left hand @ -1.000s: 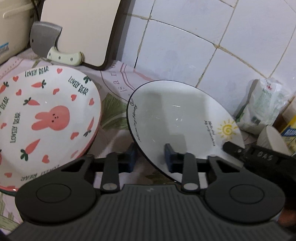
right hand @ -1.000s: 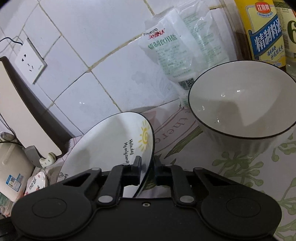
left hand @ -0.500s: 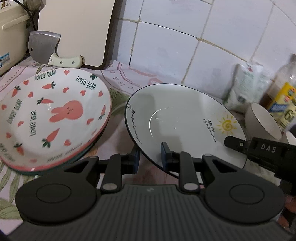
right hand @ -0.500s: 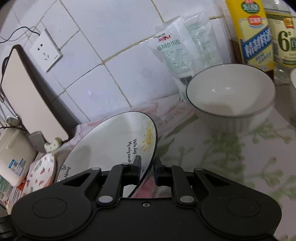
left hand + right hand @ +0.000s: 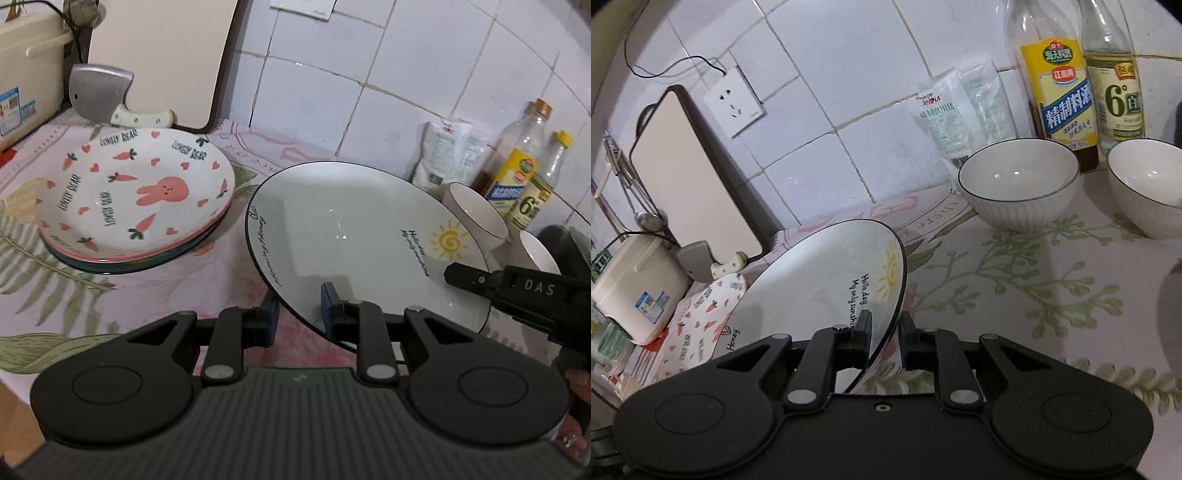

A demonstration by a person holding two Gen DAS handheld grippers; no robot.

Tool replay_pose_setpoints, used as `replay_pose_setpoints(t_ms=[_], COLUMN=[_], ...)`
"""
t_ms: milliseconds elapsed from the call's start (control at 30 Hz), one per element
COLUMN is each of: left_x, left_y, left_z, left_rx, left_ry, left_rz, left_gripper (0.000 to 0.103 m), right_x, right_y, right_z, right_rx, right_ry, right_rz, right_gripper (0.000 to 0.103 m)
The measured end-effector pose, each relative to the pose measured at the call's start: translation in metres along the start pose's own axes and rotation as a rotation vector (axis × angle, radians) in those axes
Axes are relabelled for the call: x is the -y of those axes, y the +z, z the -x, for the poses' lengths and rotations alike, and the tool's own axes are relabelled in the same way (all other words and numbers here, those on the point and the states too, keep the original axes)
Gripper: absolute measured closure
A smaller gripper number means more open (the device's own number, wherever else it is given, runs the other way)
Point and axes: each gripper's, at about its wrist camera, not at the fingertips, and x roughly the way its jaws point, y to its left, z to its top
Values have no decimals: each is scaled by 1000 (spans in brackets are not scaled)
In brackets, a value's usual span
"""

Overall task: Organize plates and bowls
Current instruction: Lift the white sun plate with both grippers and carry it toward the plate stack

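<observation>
Lifting sun plate [image 5: 354, 229] higher w/ both claws, more level

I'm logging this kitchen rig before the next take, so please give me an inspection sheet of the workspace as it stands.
Surface: floral tablecloth covers the counter.
Job's things: sun plate held tilted above the cloth; rabbit plate tops a stack to its left; two white bowls stand apart near the wall.
Clutter: cleaver, cutting board, salt bags, two bottles, rice cooker.
Grippers: left gripper and right gripper each straddle the plate's rim.
Cables: black wire by the wall socket.
Surroundings: white tiled wall.
</observation>
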Motion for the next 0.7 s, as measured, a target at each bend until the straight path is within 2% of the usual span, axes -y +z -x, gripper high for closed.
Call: replay_pose_setpoints(t_ms=[400,700], left_x=[-24,-53], left_y=[-15,-9], left_z=[66,113], left_rx=[20,63], left_ry=[-27,-45], left_rz=[-18,-29], left_gripper=[81,81], right_x=[-39,-82], right_y=[-30,-40], right_z=[53,82], right_rx=[-9,11], right_ry=[27,77], right_rz=[51,89], right_gripper=[82,80])
